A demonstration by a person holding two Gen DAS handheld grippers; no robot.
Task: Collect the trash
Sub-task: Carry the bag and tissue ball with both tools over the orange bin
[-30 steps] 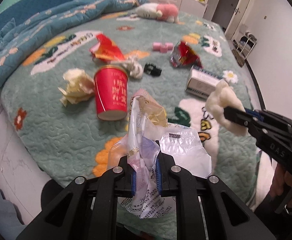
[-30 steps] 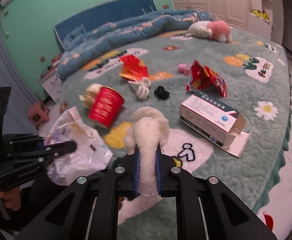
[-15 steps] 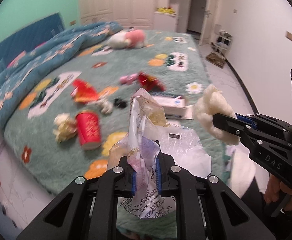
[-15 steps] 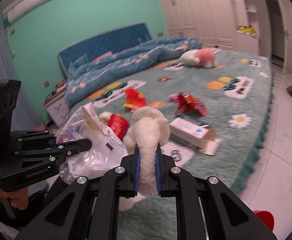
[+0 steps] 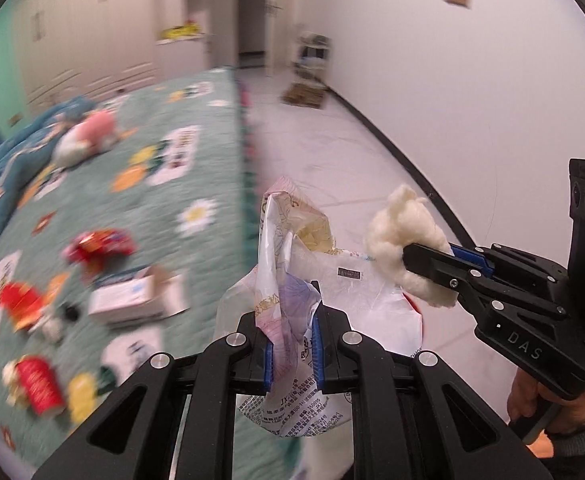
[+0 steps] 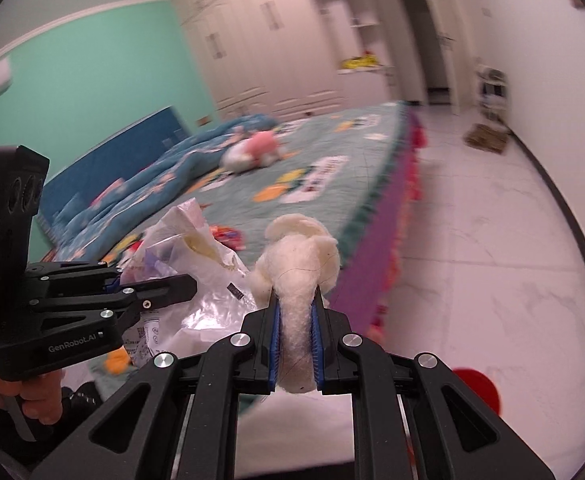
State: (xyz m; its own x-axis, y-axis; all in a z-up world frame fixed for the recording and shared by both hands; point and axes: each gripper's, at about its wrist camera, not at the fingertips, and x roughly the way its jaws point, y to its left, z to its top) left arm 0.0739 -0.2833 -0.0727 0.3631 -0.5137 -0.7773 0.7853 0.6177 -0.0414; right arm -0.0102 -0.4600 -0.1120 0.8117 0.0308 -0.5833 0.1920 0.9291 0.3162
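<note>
My left gripper (image 5: pixel 291 334) is shut on a crumpled clear plastic wrapper (image 5: pixel 292 264), held in the air over the bed's edge; it also shows in the right wrist view (image 6: pixel 196 264). My right gripper (image 6: pixel 295 320) is shut on a white cotton wad (image 6: pixel 298 268), held just right of the wrapper; the wad also shows in the left wrist view (image 5: pixel 406 240). More trash lies blurred on the green bedspread (image 5: pixel 92 200): a red cup (image 5: pixel 38 384), a red snack wrapper (image 5: pixel 98 246), a white carton (image 5: pixel 136 300).
A pink plush toy (image 5: pixel 88 136) lies far back on the bed. White tiled floor (image 6: pixel 492 240) stretches right of the bed toward a doorway and a small rack. A red round object (image 6: pixel 478 392) sits on the floor at lower right.
Both grippers have swung right, away from the bed toward the floor, each still holding its item. The bed litter has slid to the left of view.
</note>
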